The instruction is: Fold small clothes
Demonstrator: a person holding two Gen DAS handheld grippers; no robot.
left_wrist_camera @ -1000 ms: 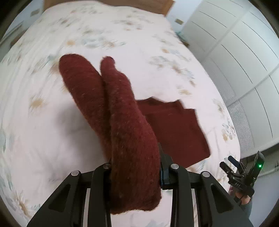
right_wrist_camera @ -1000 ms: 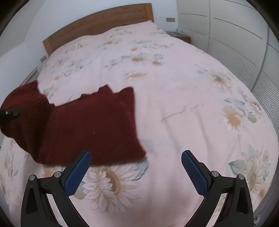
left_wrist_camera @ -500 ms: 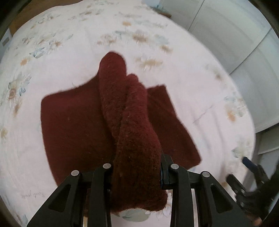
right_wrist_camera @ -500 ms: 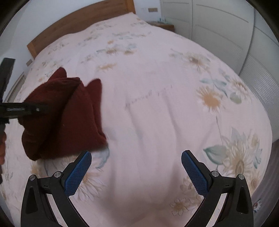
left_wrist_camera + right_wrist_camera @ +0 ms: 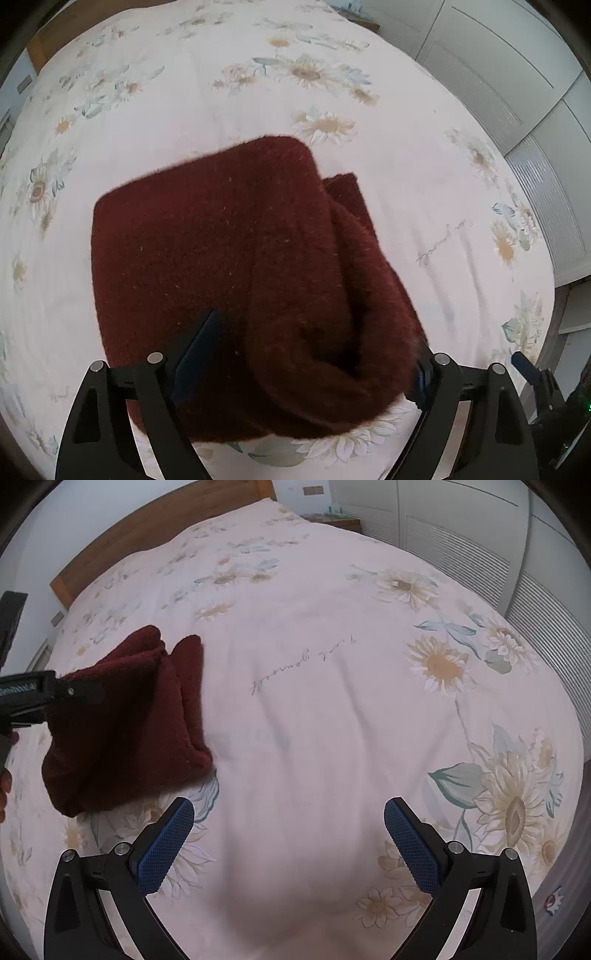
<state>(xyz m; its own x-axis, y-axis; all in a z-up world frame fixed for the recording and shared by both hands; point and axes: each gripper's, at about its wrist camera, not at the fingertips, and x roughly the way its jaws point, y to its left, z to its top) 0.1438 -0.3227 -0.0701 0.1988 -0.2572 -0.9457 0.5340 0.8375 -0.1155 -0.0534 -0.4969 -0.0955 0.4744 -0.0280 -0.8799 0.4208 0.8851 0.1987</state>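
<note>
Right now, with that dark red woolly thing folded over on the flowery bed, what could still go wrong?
1. The left hand-held gripper has just been opening, but the dark red knitted garment is still bunched between its fingers; pulling away might drag the fold open.
2. The top layer bulges, so it may slump.
3. The right hand-held gripper is open over the floral bedspread, holding nothing down.

A dark maroon knit garment [image 5: 229,266] lies at nine o'clock on a pale pink bedspread [image 5: 332,664] printed with cream sunflowers.
</note>
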